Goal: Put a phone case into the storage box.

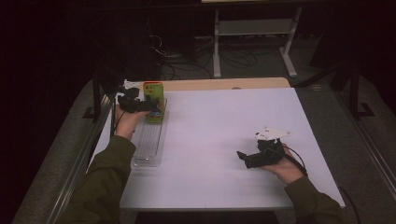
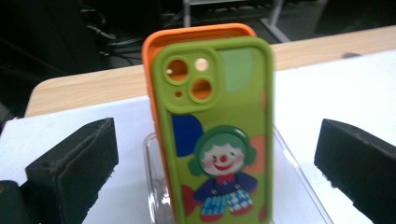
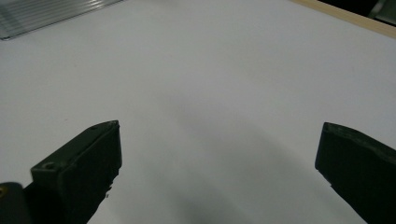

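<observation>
Green phone case [image 2: 217, 135] standing upright with an orange case [image 2: 159, 46] behind it in the clear rack [image 1: 148, 140], far left. Left gripper [image 2: 217, 158] wide open around it, no contact. Right gripper [image 3: 219, 163] open too, near right.

White table top [image 1: 219, 140] centre frame, pale wood edge [image 1: 224, 84] at 12 o'clock. Beyond it, dark room: white metal frame stand [image 1: 254, 35] at 12, tangled cables [image 1: 187, 60] on grey floor [image 1: 327, 107] at 11.
</observation>
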Demonstrator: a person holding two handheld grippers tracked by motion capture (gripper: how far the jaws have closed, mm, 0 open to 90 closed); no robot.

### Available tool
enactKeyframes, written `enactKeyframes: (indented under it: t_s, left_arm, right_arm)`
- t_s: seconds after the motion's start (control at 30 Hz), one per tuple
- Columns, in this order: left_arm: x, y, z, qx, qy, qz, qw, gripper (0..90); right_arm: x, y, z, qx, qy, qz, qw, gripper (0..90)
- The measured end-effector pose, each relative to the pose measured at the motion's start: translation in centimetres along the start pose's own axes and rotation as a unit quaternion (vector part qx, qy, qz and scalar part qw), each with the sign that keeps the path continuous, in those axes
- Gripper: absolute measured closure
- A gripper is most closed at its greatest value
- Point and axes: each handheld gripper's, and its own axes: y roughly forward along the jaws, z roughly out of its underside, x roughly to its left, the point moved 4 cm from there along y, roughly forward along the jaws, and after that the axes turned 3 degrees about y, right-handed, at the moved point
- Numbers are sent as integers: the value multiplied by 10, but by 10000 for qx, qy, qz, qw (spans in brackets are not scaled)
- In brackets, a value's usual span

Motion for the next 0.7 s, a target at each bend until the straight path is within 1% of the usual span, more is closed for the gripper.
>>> enactKeyframes:
  t_s: [0.03,0.07,0.1,0.13,0.17,0.23,0.3,0.33,0.37,0.4,0.43,0.5,0.57,0.63,0.67,0.7]
  left_arm:
    - [0,-3,1,69,107,63,9999,0]
    - [-2,-5,1,-17,105,170,9998,0]
    - [-3,-8,2,17,159,261,9995,0]
    - [-3,-9,2,36,218,321,9992,0]
    - [-5,-11,3,28,243,442,9987,0]
    - [-9,-16,4,17,336,620,9975,0]
    - [-14,-20,5,38,489,861,9951,0]
    - [-17,-23,5,37,562,975,9936,0]
    - [-22,-26,6,29,648,1140,9914,0]
    - [-26,-28,7,30,656,1213,9904,0]
    - [-28,-30,8,83,790,1307,9882,0]
    - [-35,-35,9,6,824,1483,9855,0]
    - [-40,-40,11,41,971,1679,9810,0]
    - [-46,-45,13,47,1043,1814,9779,0]
    - [-48,-48,14,57,1113,1892,9756,0]
    - [-52,-52,16,70,1119,1999,9734,0]
  right_arm:
    - [0,0,0,-3,-5,-5,10000,0]
    - [0,0,0,-11,22,-8,10000,0]
    - [0,0,0,-26,89,-25,10000,0]
    - [0,0,0,-23,92,-29,10000,0]
    - [0,0,0,-19,91,-28,10000,0]
    - [-1,0,0,-18,86,-20,10000,0]
    - [-2,-1,-1,-21,73,-22,10000,0]
    - [-3,-2,-1,-25,62,-18,10000,0]
    - [-4,-2,0,-6,8,-7,10000,0]
    - [-3,-3,-1,-27,31,-28,10000,0]
    - [-3,-4,-1,-48,68,-36,10000,0]
    - [-2,-5,0,-28,46,-36,10000,0]
    - [-3,-7,1,7,-42,-11,10000,0]
    - [-2,-8,2,-1,0,-55,10000,0]
    - [-2,-9,2,-6,-26,-77,10000,0]
    - [-2,-10,2,-18,-27,-82,10000,0]
